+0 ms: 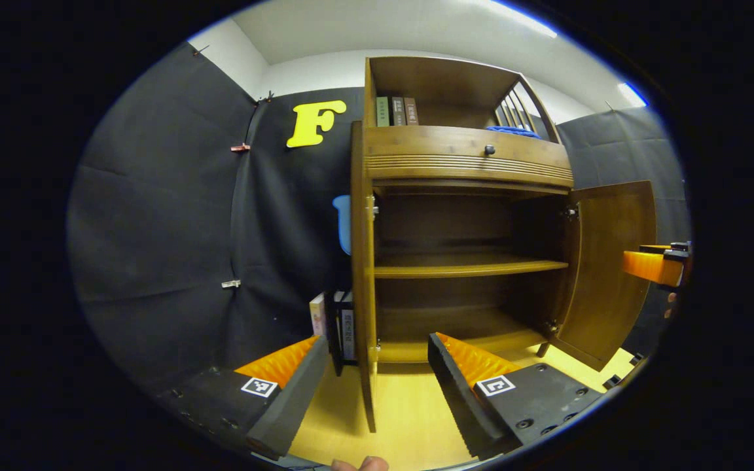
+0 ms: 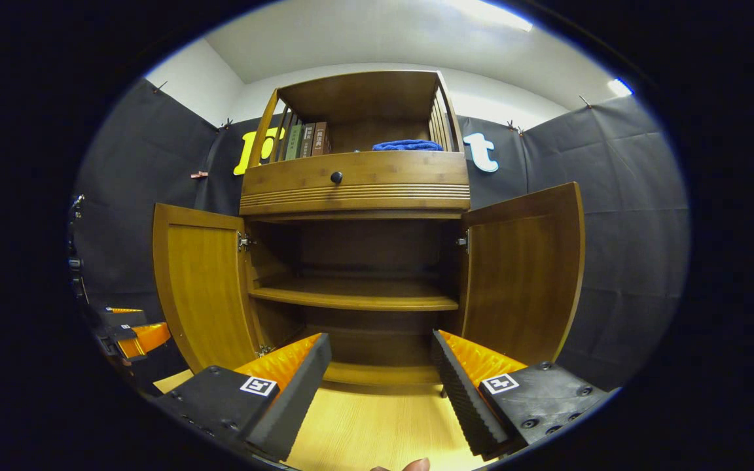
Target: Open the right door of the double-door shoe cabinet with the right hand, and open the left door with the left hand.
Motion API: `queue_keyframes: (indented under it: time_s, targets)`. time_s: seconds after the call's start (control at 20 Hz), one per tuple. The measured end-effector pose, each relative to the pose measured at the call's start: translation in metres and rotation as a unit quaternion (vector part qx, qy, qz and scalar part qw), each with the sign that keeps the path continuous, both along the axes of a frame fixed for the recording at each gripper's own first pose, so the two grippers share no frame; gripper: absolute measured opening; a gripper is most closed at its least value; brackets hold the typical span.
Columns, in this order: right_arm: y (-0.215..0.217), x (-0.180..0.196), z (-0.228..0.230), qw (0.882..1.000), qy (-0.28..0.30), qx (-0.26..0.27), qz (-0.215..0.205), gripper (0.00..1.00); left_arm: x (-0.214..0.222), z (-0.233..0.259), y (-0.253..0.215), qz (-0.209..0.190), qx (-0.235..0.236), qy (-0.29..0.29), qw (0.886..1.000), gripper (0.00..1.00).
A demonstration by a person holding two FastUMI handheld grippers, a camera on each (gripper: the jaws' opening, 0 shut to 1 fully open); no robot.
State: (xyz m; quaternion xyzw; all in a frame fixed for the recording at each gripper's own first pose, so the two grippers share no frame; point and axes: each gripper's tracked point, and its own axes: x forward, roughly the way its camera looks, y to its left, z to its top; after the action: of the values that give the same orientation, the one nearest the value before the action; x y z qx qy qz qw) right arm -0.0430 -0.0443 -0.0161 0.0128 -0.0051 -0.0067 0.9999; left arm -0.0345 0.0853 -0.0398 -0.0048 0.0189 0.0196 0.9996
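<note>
Ahead of both spread, empty tongs [image 1: 377,373] [image 2: 380,376], the brown wooden double-door shoe cabinet [image 2: 357,190] stands with left door [image 2: 203,288] and right door [image 2: 524,281] swung open; rigid, hinged panels, probably best gripped at free edges.

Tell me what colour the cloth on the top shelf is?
Blue cloth, clearest in the right gripper view.

left gripper view: near left door [image 1: 362,275] edge | right gripper view: frontal | shared: shoe cabinet [image 2: 357,190]
</note>
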Motion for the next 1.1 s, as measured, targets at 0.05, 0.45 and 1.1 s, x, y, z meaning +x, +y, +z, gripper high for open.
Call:
queue_keyframes:
  time_s: [0.05, 0.45, 1.1]
  targets:
    - [-0.002, -0.001, 0.001, 1.0, 0.0, -0.001, -0.002, 0.98, 0.001, 0.003, -0.007, -0.004, 0.002, -0.003, 1.0, 0.95]
    - [-0.011, 0.0, 0.009, 1.0, -0.012, 0.002, -0.015, 0.98, 0.008, 0.014, -0.051, -0.036, -0.005, -0.012, 0.999, 0.94]
    - [-0.004, 0.004, 0.011, 1.0, -0.016, -0.004, -0.013, 0.96, 0.016, 0.019, -0.063, -0.045, -0.011, -0.018, 0.999, 0.94]
